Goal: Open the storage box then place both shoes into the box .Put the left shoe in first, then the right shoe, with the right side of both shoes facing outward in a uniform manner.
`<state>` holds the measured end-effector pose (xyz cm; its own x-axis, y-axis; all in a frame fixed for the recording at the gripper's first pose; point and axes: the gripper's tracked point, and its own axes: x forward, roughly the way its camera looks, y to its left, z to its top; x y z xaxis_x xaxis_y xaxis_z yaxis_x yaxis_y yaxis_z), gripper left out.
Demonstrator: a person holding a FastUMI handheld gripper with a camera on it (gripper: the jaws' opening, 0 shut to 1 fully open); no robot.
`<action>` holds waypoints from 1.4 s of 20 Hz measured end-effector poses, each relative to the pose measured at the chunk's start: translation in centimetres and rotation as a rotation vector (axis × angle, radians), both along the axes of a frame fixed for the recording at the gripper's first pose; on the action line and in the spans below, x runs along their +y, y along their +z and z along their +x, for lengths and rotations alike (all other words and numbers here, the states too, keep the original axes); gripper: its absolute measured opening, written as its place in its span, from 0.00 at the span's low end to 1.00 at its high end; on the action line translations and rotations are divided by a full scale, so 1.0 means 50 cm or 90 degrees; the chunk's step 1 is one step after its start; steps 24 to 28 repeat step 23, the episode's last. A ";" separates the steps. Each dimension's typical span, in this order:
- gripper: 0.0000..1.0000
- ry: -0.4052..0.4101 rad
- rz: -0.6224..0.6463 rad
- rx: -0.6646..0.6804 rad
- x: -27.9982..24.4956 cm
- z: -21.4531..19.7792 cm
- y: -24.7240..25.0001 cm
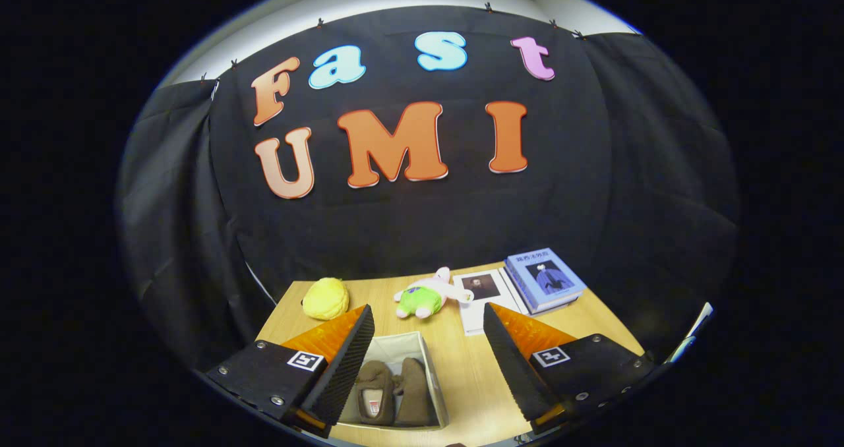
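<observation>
An open white storage box (432, 368) stands on the wooden table, between my fingers and close to the left one. Two brown shoes lie inside it side by side: one (374, 387) on the left showing its insole opening, the other (415, 391) on the right. My gripper (428, 325) hangs above the box, open wide, with nothing between its fingers. The left finger (346, 368) covers the box's left wall.
Beyond the fingers on the table (475, 381) lie a yellow plush ball (325, 298), a green and pink soft toy (425, 297), a white book (484, 298) and a blue book (544, 279). The black booth cloth hangs behind the table's far edge.
</observation>
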<state>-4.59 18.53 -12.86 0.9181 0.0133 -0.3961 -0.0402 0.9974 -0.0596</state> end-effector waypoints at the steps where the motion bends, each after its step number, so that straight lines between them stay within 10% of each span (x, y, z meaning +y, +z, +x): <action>1: 0.99 -0.003 0.002 -0.016 -0.009 -0.001 0.024; 28: 0.99 -0.001 -0.003 -0.064 -0.116 0.029 0.117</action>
